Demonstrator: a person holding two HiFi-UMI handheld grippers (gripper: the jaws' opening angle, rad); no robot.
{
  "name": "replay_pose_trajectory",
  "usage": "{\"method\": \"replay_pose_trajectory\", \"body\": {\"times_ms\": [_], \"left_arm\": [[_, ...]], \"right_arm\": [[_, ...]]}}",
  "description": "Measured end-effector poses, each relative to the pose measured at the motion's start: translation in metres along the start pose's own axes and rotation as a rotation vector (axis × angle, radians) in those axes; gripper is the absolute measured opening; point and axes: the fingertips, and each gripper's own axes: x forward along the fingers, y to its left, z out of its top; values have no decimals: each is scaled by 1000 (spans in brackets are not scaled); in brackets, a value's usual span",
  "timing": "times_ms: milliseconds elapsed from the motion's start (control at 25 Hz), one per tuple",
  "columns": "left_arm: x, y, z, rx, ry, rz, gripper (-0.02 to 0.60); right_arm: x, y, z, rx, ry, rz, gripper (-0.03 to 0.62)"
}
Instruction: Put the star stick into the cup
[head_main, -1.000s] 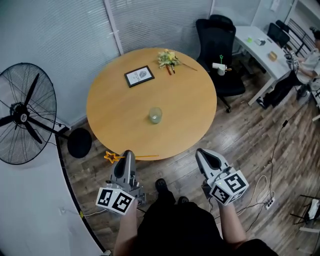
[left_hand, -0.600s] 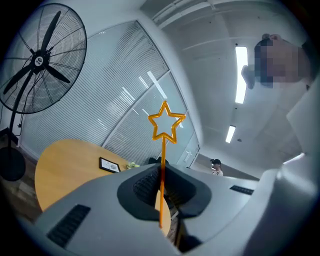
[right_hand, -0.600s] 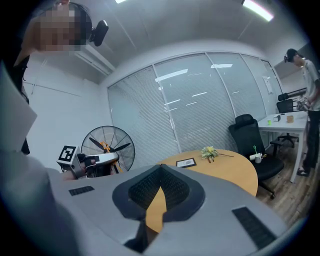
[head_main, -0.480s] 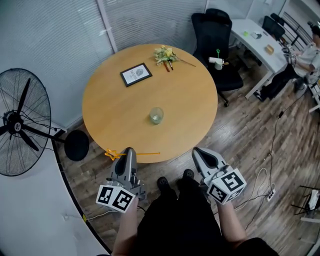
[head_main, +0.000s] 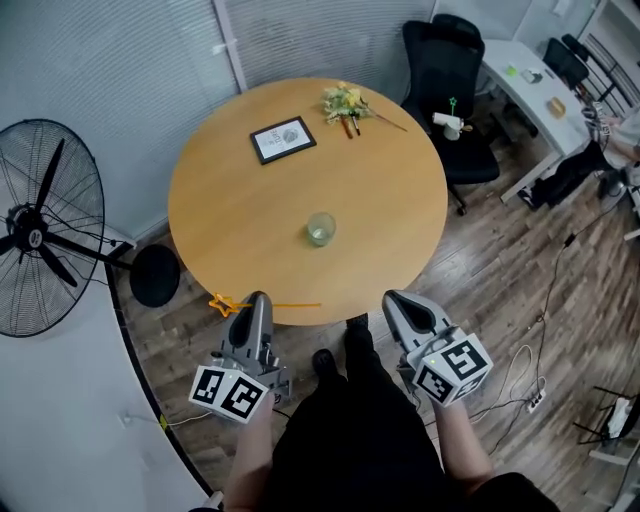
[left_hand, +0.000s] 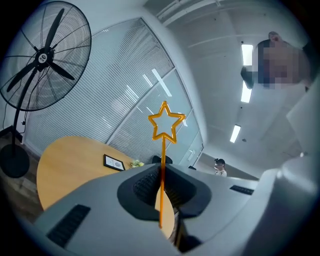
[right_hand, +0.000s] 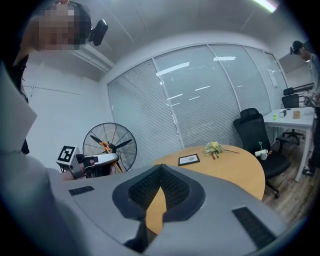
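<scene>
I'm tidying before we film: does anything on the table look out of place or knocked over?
Nothing is spilled. The flowers lie loose on the table near its far edge, and the picture frame lies face up rather than standing. The cup stands upright.

Head cam overhead; others low, w/ table

The round, light-wood table carries a clear glass cup near its middle. A black-framed picture lies flat farther back, and a small bunch of yellow flowers lies near the far edge.
</scene>
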Motion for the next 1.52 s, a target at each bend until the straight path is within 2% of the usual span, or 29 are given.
{"method": "replay_pose_trajectory", "body": {"times_ms": [160,480,840,1120,1520], "left_arm": [[13,-1,4,21,2,4,12],[61,5,19,31,-35,74,12],[109,16,21,38,-54,163,12],[143,20,12,48,-69,229,12],[156,36,-2,29,-70,315,12]], "right_arm": [[18,-14,6,8,11,25,9],[61,-54,38,-1,13,103,9],[103,-101,52,19,47,179,9],[125,-127,51,23,89,260,9],[146,-133,38,25,165,349,9]]}}
